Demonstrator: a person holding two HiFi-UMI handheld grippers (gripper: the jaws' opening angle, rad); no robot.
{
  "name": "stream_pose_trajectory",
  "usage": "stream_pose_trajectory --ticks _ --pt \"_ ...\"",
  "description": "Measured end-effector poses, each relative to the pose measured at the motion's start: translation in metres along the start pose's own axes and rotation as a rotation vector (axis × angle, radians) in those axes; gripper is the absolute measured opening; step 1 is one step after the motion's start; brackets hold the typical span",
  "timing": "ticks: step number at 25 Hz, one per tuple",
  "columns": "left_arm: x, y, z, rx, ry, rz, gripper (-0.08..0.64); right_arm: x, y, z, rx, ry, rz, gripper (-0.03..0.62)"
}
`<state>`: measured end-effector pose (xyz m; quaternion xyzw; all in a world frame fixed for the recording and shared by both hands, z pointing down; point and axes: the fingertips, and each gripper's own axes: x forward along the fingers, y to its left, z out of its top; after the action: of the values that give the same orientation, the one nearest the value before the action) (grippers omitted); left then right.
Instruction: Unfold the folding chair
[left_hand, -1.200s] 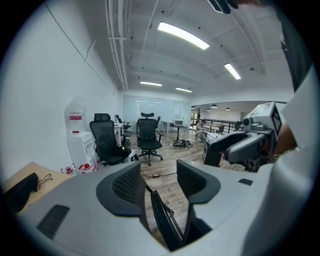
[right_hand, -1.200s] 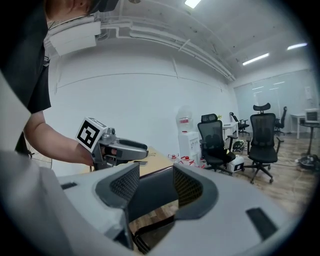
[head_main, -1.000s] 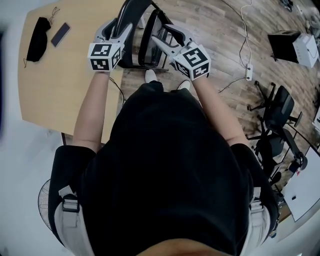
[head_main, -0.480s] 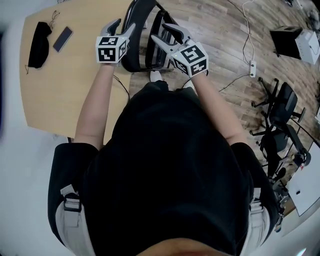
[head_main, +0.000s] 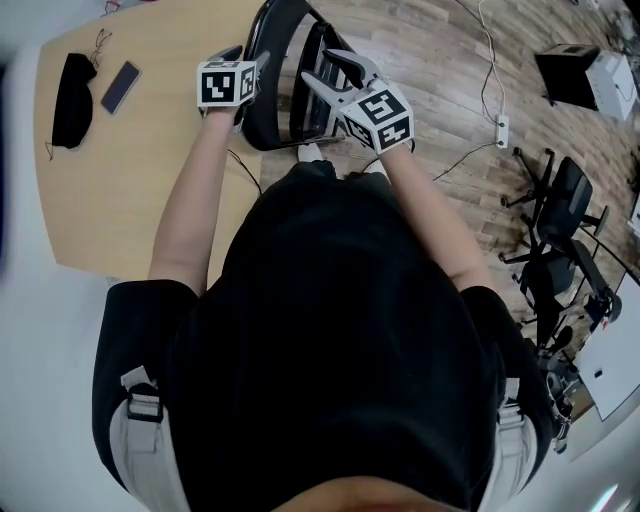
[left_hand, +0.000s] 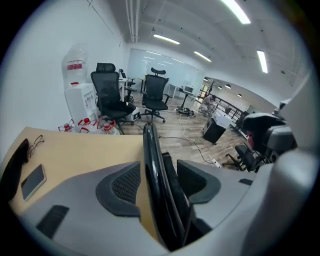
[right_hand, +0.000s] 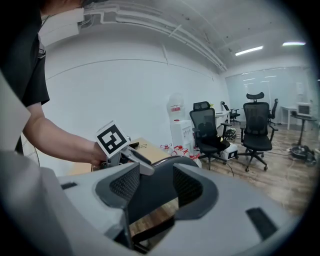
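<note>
**A:** Where is the chair (head_main: 283, 60) against the jaws?

**B:** It stands folded flat on the wood floor, just off the table's (head_main: 130, 200) long edge. The left gripper (head_main: 250, 62) takes its curved black top rim on the side nearer the table. The right gripper (head_main: 322, 68) is on the side away from the table.

**A:** What does the head view miss?

**B:** It misses the contact. From above you see only marker cubes and fingers reaching onto the frame. The left gripper view looks along the rim edge-on. The rim runs up between the two pads, with a second black panel pressed beside it. Past the table's far end are office chairs (left_hand: 112, 97) and a water cooler (left_hand: 80, 95). The right gripper view shows a broad dark panel of the chair filling the gap between its pads, and the other gripper's cube beyond, over the table.

**A:** And what does only the head view show?

**B:** A phone (head_main: 121, 87) and a black pouch (head_main: 72, 85) on the table, well clear of the chair.

**A:** How do the jaws stand?

**B:** The left jaws are partly closed, a pad against each side of the rim and panel, clamping them. The right jaws are a little wider, with both pads bearing on the panel between them.
</note>
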<state>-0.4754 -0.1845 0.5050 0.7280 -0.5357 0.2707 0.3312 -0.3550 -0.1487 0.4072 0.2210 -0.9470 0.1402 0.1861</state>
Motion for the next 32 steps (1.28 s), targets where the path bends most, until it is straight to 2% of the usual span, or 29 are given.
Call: stream_pose_trajectory --ticks 11,17,23,32 --pt "0.027 0.008 -0.027 -0.039 0.176 -0.022 0.215 0.009 -0.018 -0.026 0.072 0.09 -0.059 0.198" --pt "0.041 0.0 -0.033 -0.037 0.219 -0.054 0.194 0.007 -0.026 -0.037 0.103 0.12 -0.095 0.198" --pt "0.045 -0.005 -0.033 -0.075 0.228 -0.05 0.105 -0.004 -0.033 -0.044 0.129 0.135 -0.114 0.198" --pt "0.045 -0.003 -0.034 -0.113 0.243 -0.055 0.074 -0.02 -0.049 -0.069 0.203 0.169 -0.191 0.198"
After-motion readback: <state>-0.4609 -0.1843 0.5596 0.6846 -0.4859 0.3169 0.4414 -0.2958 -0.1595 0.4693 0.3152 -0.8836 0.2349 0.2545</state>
